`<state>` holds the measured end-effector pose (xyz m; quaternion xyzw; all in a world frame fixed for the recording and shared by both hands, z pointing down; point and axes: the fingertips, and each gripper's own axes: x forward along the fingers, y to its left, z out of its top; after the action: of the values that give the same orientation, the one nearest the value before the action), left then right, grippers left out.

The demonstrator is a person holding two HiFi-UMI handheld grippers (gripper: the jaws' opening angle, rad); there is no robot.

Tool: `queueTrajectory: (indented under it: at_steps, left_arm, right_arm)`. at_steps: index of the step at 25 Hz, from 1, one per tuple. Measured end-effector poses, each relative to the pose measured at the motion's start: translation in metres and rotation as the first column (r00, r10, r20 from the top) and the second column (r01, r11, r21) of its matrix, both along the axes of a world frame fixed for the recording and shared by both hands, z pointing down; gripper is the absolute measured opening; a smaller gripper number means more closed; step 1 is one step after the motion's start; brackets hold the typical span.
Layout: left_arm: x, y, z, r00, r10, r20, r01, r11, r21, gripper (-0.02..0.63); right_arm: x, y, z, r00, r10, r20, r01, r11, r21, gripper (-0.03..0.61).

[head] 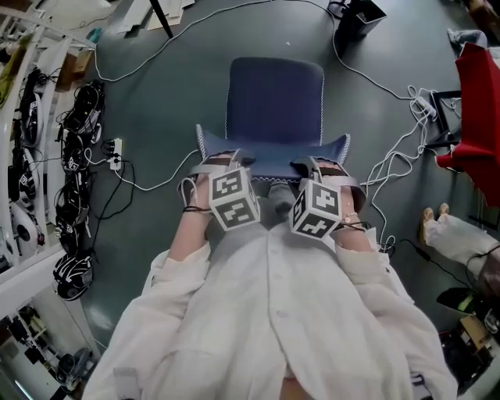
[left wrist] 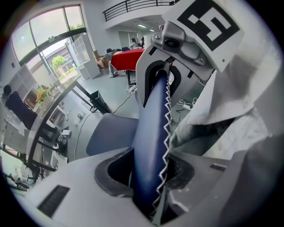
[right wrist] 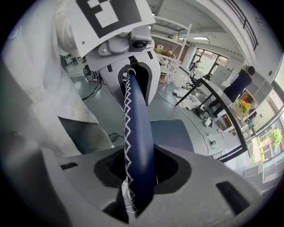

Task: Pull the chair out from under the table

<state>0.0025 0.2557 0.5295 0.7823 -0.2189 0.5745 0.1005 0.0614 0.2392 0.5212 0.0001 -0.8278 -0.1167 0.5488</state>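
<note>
The chair stands on the grey floor, its blue seat ahead of me and the white-stitched backrest edge nearest me. My left gripper is shut on the left part of that edge, and my right gripper on the right part. In the left gripper view the blue backrest runs between the jaws of the left gripper, with the right gripper clamped farther along. The right gripper view shows the backrest pressed between the right gripper's pads. The table stands beyond the seat.
Cables and a power strip trail over the floor left and right of the chair. A rack of headsets lines the left side. A red chair and someone's shoes are at the right, a black box at the top.
</note>
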Motion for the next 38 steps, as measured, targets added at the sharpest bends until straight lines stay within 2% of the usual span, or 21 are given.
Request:
queueTrajectory:
  at_steps: [20, 32, 38]
  left_arm:
    - [0.013, 0.129, 0.003, 0.994, 0.104, 0.012, -0.104, 0.995, -0.004, 0.146]
    - [0.017, 0.164, 0.002, 0.989, 0.149, 0.017, -0.149, 0.989, -0.013, 0.146]
    - [0.017, 0.167, 0.002, 0.984, 0.178, 0.013, -0.177, 0.983, -0.047, 0.147]
  right_arm:
    - [0.014, 0.131, 0.004, 0.993, 0.119, 0.004, -0.119, 0.993, 0.013, 0.120]
    - [0.019, 0.167, 0.003, 0.987, 0.163, -0.004, -0.163, 0.987, 0.004, 0.120]
    - [0.018, 0.170, 0.002, 0.986, 0.165, -0.019, -0.165, 0.986, -0.003, 0.121]
